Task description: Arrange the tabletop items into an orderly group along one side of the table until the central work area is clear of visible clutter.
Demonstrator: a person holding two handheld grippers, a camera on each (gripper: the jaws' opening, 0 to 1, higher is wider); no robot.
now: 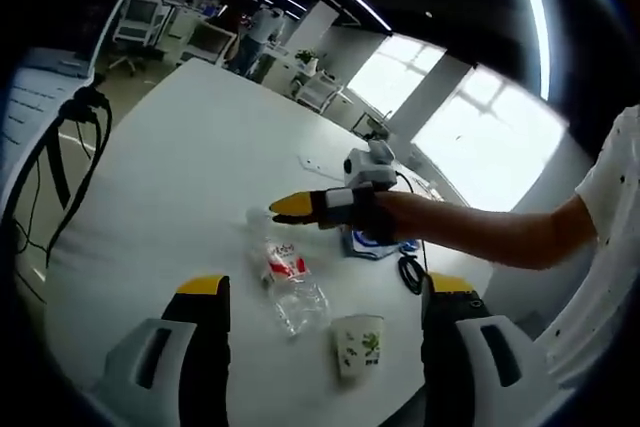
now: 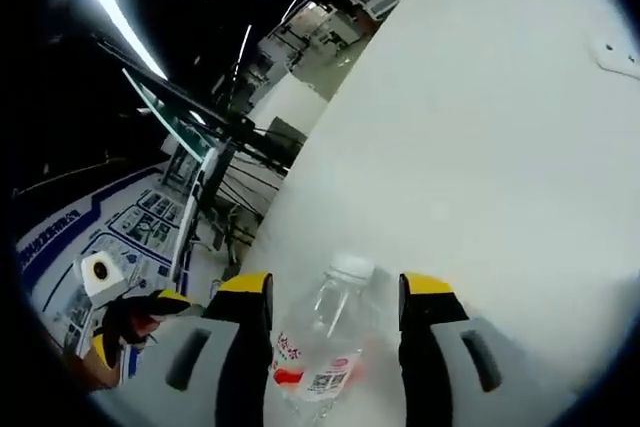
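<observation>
Lying on white table (image 1: 180,147), clear plastic water bottle (image 1: 288,282) resting at 11 o'clock from paper cup (image 1: 357,346). Right gripper (image 2: 335,292) straddling bottle neck, jaws apart, not clamping. Left gripper (image 1: 325,292) hovering with jaws spread wide, holding nothing. Blue object (image 1: 372,244) sitting behind right gripper.

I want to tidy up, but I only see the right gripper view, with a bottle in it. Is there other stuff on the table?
Observer: Yes. A paper cup with a green print stands upright next to the bottle.
Operator: Is the bottle standing too?
Observer: No, it lies on its side on the white table.
Operator: Anything more?
Observer: A black cable lies past the cup, near the table's edge.
</observation>
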